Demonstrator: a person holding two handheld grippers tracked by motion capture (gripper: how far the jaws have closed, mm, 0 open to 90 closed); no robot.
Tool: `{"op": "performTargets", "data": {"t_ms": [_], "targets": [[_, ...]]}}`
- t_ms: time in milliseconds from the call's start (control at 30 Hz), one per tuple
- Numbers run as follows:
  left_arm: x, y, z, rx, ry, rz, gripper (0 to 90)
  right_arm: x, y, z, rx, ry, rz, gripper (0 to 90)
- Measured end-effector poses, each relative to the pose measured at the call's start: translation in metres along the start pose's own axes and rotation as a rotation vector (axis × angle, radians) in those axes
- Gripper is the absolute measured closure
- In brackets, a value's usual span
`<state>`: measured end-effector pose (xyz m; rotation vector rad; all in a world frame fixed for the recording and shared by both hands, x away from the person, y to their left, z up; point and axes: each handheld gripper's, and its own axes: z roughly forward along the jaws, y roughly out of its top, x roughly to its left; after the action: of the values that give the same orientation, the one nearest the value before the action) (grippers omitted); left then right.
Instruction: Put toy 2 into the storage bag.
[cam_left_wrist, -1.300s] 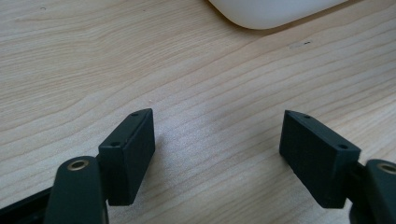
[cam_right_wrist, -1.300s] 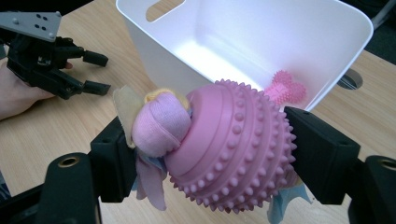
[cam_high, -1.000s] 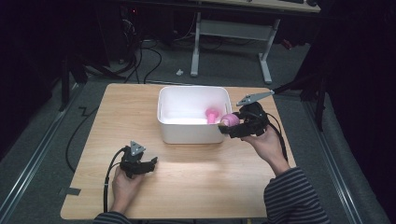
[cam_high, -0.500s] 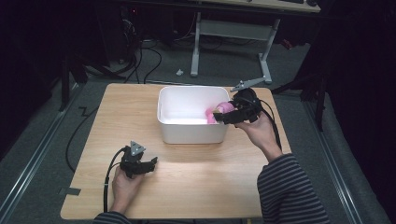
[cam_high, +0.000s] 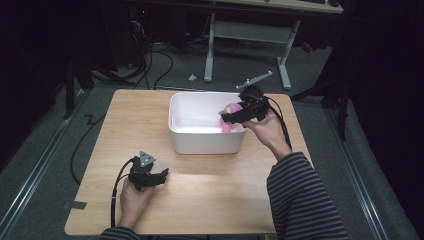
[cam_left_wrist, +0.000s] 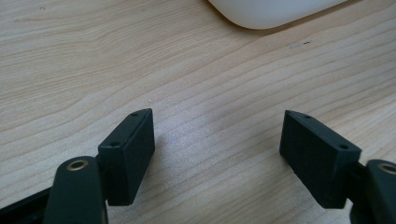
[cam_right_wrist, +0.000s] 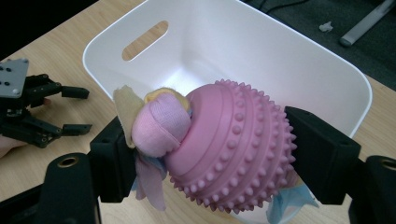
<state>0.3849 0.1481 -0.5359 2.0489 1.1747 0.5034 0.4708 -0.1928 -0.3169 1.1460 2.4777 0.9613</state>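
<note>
While the left gripper (cam_high: 161, 176) rests parted and empty on the table (cam_high: 210, 190), the right gripper (cam_right_wrist: 205, 154) grasps the pink toy (cam_right_wrist: 224, 149), now above the bin (cam_high: 200, 142). Earlier the toy sat at the bin's right rim; release appears imminent.
</note>
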Motion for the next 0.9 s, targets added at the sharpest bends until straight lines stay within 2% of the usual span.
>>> {"op": "performTargets", "data": {"t_ms": [267,567,600,900], "targets": [[0.000,0.000,0.000,0.001,0.001,0.002,26.8,-0.001,0.013,0.019,0.055,0.010,0.013,24.7],[0.000,0.000,0.000,0.001,0.001,0.002,26.8,0.000,0.015,0.040,0.131,0.004,0.003,24.5],[0.000,0.000,0.000,0.001,0.001,0.002,26.8,0.001,0.015,0.043,0.147,0.007,0.015,24.4],[0.000,0.000,0.000,0.001,0.001,0.002,26.8,0.006,0.012,0.057,0.196,0.035,-0.002,24.1]]}}
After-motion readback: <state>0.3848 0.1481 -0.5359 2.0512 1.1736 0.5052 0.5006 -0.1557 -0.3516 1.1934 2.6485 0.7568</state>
